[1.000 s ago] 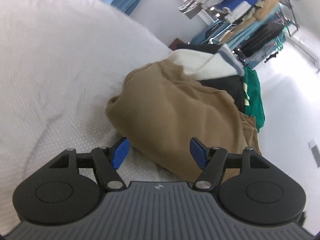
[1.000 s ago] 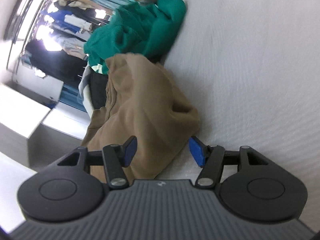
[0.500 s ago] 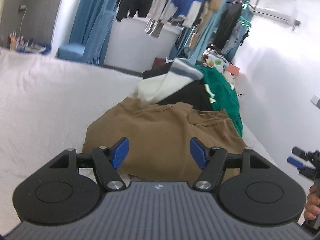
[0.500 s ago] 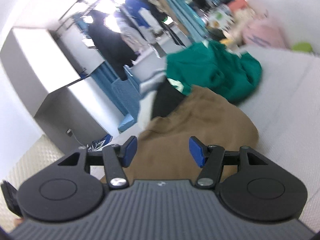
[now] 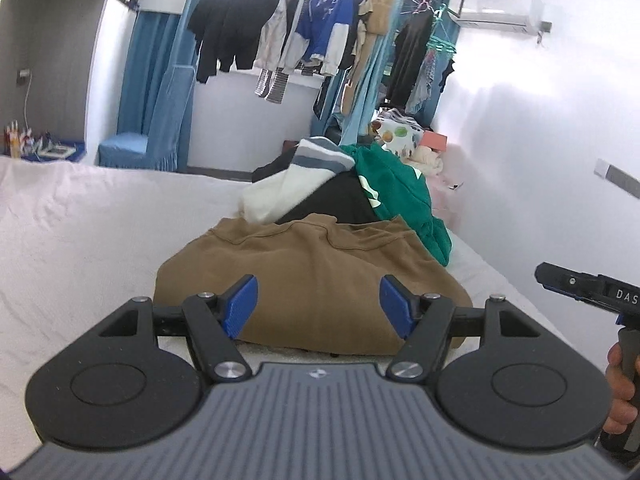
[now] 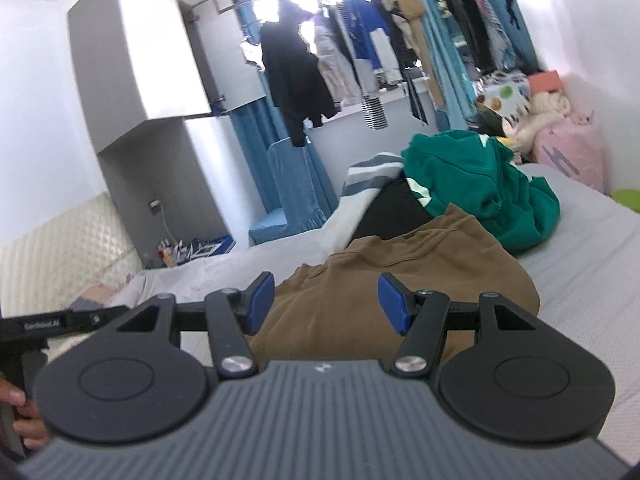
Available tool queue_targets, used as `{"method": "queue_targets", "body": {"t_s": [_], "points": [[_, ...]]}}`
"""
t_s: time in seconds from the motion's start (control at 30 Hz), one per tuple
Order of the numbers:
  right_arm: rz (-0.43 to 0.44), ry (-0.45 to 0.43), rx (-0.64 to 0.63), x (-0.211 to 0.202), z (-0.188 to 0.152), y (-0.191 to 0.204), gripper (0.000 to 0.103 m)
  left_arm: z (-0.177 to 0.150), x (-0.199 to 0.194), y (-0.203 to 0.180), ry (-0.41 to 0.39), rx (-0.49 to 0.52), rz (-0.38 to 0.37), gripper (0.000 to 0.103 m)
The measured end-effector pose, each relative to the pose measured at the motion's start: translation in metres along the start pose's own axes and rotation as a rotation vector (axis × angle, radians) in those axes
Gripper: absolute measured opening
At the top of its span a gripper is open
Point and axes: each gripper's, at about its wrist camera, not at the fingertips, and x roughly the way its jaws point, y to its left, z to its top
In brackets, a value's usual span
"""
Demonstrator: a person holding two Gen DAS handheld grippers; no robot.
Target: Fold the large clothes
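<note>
Two hand-held grippers, left (image 5: 318, 304) and right (image 6: 326, 300), open above brown garment (image 5: 316, 276).

The brown garment (image 5: 320, 280) is a thick, matt knit cloth, soft-looking, with stitched seams along its ribbed edge. It lies on a bed (image 5: 80, 232) whose white cover has a fine, dimpled, quilted texture (rougher than the garment). Behind it the green garment (image 6: 480, 184) looks like fleecy matt cloth, beside a black cloth piece (image 5: 332, 204) and a cream and grey striped knit (image 5: 304, 168). The left gripper (image 5: 318, 306) has a matt black plastic body, a ribbed grey housing, shiny round metal pivot screws and blue pads with a fine grid texture. The right gripper (image 6: 326, 300) is made alike. The headboard (image 6: 60, 248) looks padded and quilted.
</note>
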Motion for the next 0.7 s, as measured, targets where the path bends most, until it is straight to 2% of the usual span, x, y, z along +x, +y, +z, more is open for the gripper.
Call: {"method": "queue_targets", "body": {"t_s": [0.27,0.7], "points": [[-0.045,0.031,-0.111,-0.015,-0.027,0.033,0.061,-0.027,-0.026,-0.019,-0.034,0.022,0.011,0.073],[-0.081,0.075,-0.163,-0.026,-0.063,0.051,0.061,-0.061,-0.04,-0.03,-0.048,0.027,0.046,0.074]]}}
